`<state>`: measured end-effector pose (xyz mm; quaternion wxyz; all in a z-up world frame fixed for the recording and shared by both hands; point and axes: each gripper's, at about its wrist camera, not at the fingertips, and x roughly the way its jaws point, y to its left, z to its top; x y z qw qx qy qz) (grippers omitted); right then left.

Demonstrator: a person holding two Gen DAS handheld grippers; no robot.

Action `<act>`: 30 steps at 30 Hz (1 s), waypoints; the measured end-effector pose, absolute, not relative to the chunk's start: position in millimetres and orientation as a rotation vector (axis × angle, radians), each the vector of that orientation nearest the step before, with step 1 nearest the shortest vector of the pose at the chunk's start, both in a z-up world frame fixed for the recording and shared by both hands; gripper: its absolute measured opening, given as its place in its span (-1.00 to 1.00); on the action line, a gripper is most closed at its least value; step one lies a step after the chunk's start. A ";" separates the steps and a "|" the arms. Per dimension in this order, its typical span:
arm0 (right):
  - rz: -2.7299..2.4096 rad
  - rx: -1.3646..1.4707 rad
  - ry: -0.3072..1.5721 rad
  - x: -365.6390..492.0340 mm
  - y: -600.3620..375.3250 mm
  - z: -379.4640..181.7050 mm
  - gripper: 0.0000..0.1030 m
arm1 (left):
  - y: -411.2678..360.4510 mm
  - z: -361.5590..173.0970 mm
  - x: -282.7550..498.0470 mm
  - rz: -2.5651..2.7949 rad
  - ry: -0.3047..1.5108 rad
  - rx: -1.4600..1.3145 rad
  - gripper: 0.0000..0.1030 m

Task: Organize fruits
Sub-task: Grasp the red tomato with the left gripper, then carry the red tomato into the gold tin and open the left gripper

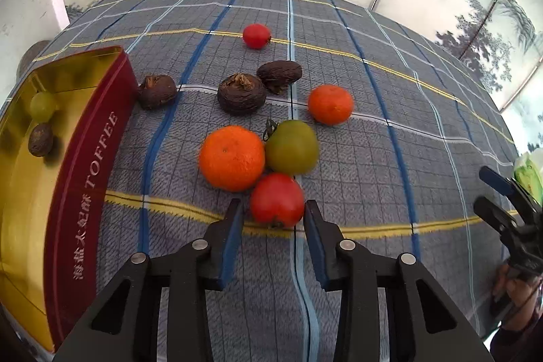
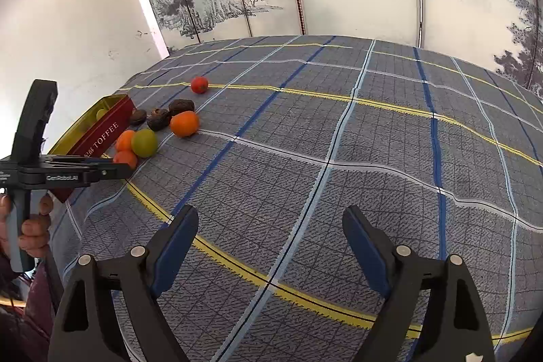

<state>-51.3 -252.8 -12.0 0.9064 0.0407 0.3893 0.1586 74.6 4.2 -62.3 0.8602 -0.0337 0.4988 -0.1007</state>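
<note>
We hold the left gripper (image 1: pixel 273 212) low over the checked cloth (image 1: pixel 390 165), a little out from the long red wall of the toffee tin (image 1: pixel 85 158). Its jaws are drawn narrow round a red tomato (image 1: pixel 276 199). The right pad looks to be against the tomato's skin, while a sliver of cloth shows between the tomato and the left pad, so we do not call it clamped.

Just past that tomato, no nearer the tin's wall, an orange (image 1: pixel 231 158) and a green tomato (image 1: pixel 292 147) sit touching each other and the red tomato. A smaller orange (image 1: pixel 330 104) lies farther from the tin than the green tomato.

One dark wrinkled fruit (image 1: pixel 156 92) rests against the tin's far corner. Two more (image 1: pixel 241 93) (image 1: pixel 279 72) lie farther out from that corner, close together. A second red tomato (image 1: pixel 256 36) lies alone, well beyond the tin's far end.

Inside the tin, at its far end, sit a pale green fruit (image 1: pixel 42 105) and another dark one (image 1: pixel 40 139).

The right gripper (image 2: pixel 269 226) hangs well away from the tin over bare cloth, its jaws spread wide with nothing between them.
</note>
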 end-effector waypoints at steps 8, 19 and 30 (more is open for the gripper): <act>0.337 0.096 0.807 -50.9 -252.8 -11.6 0.81 | -12.8 -63.9 75.6 -0.208 0.976 0.025 -0.34; 0.314 0.110 0.835 -45.5 -256.0 -15.4 0.90 | -2.7 -38.1 24.0 -0.178 0.944 -0.010 -0.40; 0.233 -0.031 0.951 -31.8 -233.7 -32.3 1.00 | 10.9 -0.4 -11.6 -0.117 0.870 0.034 -0.40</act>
